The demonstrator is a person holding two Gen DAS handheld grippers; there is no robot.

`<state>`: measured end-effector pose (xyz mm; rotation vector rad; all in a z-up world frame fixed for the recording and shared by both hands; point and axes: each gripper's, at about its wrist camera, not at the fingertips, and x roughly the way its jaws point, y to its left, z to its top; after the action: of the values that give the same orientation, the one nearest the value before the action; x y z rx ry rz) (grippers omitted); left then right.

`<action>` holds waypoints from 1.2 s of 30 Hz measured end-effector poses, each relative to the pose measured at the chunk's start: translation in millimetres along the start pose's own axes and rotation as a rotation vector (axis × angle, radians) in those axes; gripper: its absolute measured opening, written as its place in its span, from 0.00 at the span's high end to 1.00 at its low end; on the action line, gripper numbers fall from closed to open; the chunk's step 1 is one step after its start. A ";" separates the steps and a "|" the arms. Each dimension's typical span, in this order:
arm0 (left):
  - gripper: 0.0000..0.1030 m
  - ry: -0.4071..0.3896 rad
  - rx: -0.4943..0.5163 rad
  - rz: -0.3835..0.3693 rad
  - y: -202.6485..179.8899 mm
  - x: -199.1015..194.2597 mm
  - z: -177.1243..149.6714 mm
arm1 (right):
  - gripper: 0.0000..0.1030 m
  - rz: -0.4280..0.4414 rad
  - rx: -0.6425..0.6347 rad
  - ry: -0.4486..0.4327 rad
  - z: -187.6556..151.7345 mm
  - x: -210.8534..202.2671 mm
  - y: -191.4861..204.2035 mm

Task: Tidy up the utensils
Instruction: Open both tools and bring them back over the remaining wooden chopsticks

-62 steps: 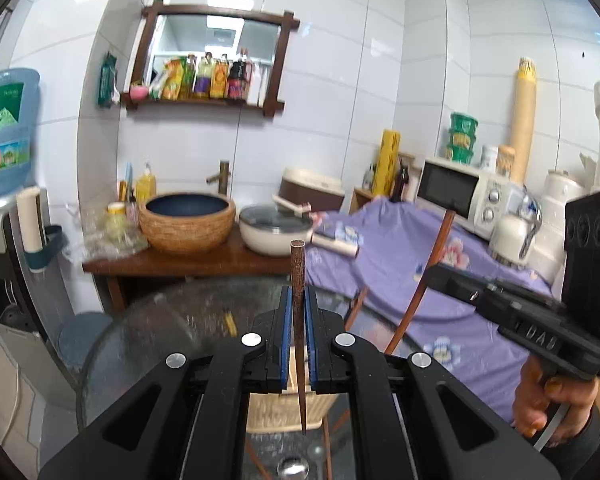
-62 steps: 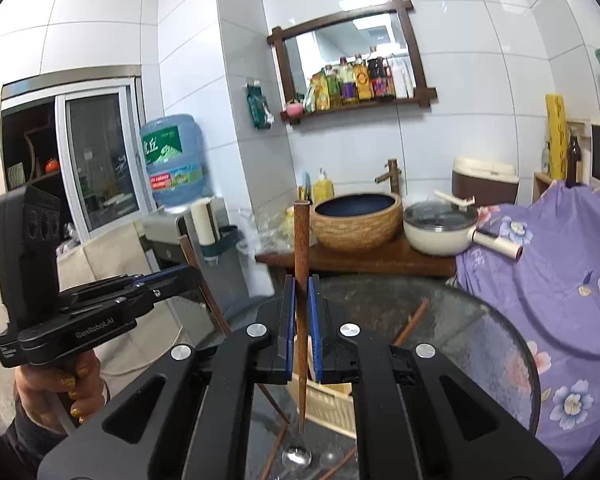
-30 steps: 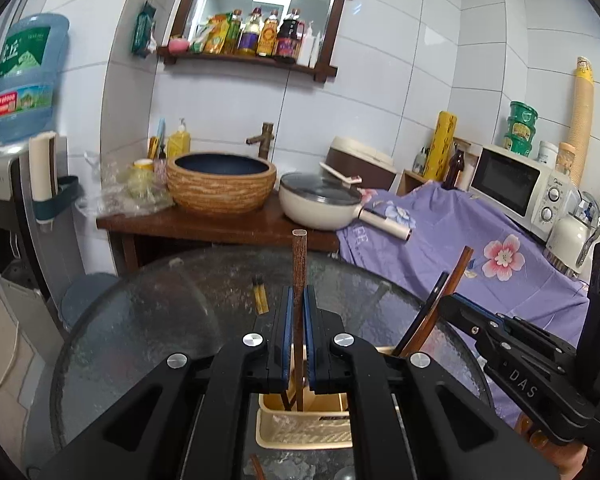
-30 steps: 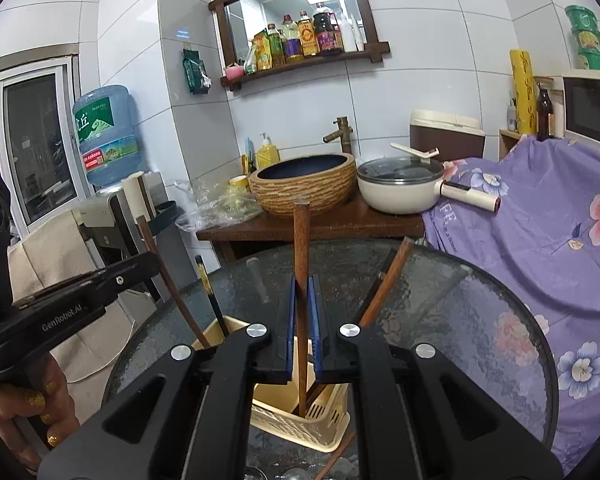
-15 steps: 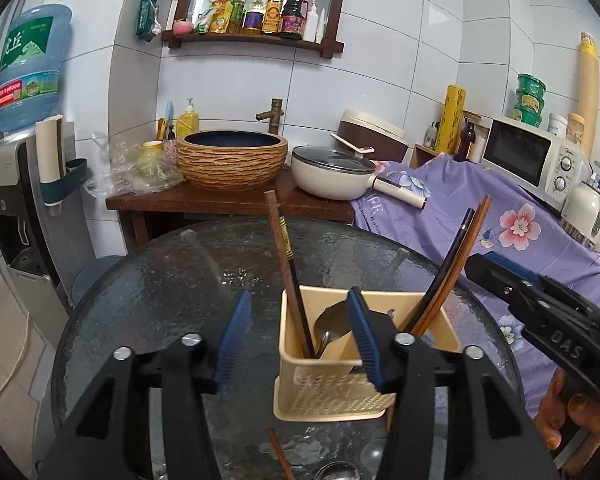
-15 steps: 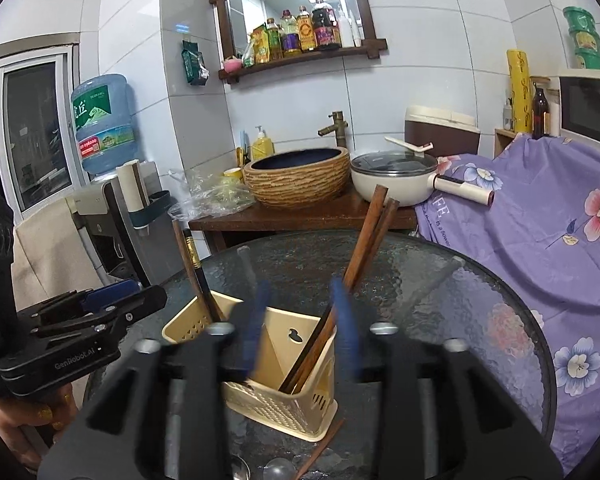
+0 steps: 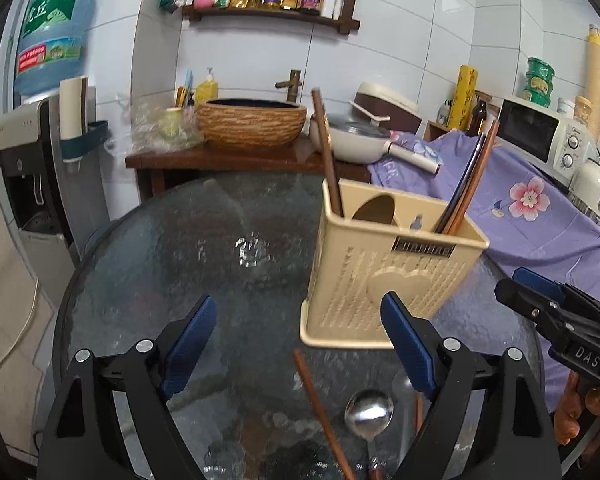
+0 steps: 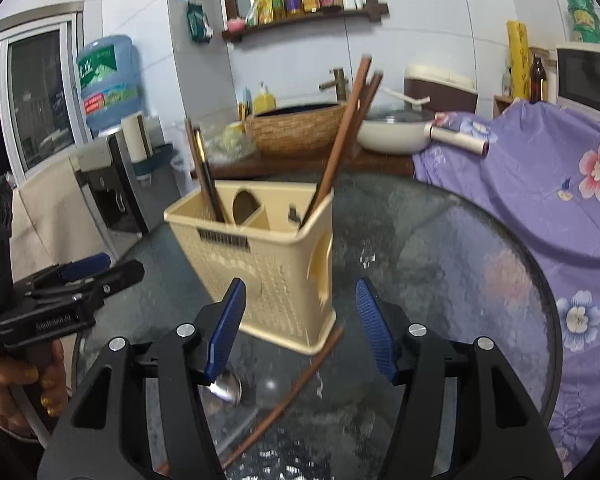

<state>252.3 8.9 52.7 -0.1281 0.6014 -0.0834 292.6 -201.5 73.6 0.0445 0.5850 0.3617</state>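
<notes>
Left wrist view: round glass table (image 7: 188, 248) takes up most of the frame, with a purple floral cloth (image 7: 540, 216) at its right.
Holder: cream plastic holder (image 7: 384, 276) stands on the table, right of centre; in the right wrist view it (image 8: 268, 264) sits left of centre.
Left tongs (image 7: 300, 344): wide open, empty, low over the table just before the holder.
Right tongs (image 8: 300, 320): wide open, empty, close to the holder's near corner.
Chopsticks in holder: one brown stick (image 7: 326, 156) leans in the left compartment, a dark pair (image 7: 468, 180) in the right.
Loose chopstick (image 7: 320, 408): lies on the table in front of the holder.
Spoon (image 7: 369, 410): on the table, just right of the loose chopstick.
</notes>
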 end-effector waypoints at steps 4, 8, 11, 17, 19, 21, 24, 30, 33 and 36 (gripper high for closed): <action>0.19 0.053 -0.024 0.003 9.4 6.0 -19.6 | 0.42 -0.021 -0.007 0.096 -30.3 13.6 0.1; 0.19 0.094 -0.044 0.013 18.6 11.8 -36.7 | 0.42 -0.016 -0.003 0.177 -56.2 25.4 -0.7; 0.19 0.122 -0.051 0.020 22.7 16.5 -46.6 | 0.42 -0.026 -0.014 0.202 -67.0 30.8 2.5; 0.19 0.159 -0.031 0.024 19.1 23.9 -60.4 | 0.42 -0.065 -0.040 0.265 -76.9 46.7 12.2; 0.19 0.166 -0.025 0.027 16.8 25.8 -62.7 | 0.42 -0.088 -0.024 0.271 -76.0 51.9 9.8; 0.19 0.175 -0.021 0.028 15.8 27.8 -65.9 | 0.42 -0.090 0.031 0.279 -74.3 56.7 1.5; 0.19 0.185 -0.022 0.029 16.7 30.1 -69.3 | 0.42 -0.108 0.099 0.291 -71.2 63.1 -11.9; 0.19 0.196 -0.038 0.030 19.1 32.9 -74.4 | 0.42 -0.083 0.034 0.321 -81.6 60.0 0.4; 0.19 0.197 -0.041 0.028 17.9 33.0 -75.1 | 0.42 -0.092 -0.027 0.326 -89.1 55.7 12.0; 0.19 0.198 -0.037 0.025 15.1 33.2 -76.2 | 0.42 -0.088 -0.050 0.328 -93.4 55.3 18.7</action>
<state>236.9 12.7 -30.2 -0.1495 0.8019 -0.0613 278.2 -170.5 -31.1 -0.0902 0.8990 0.3000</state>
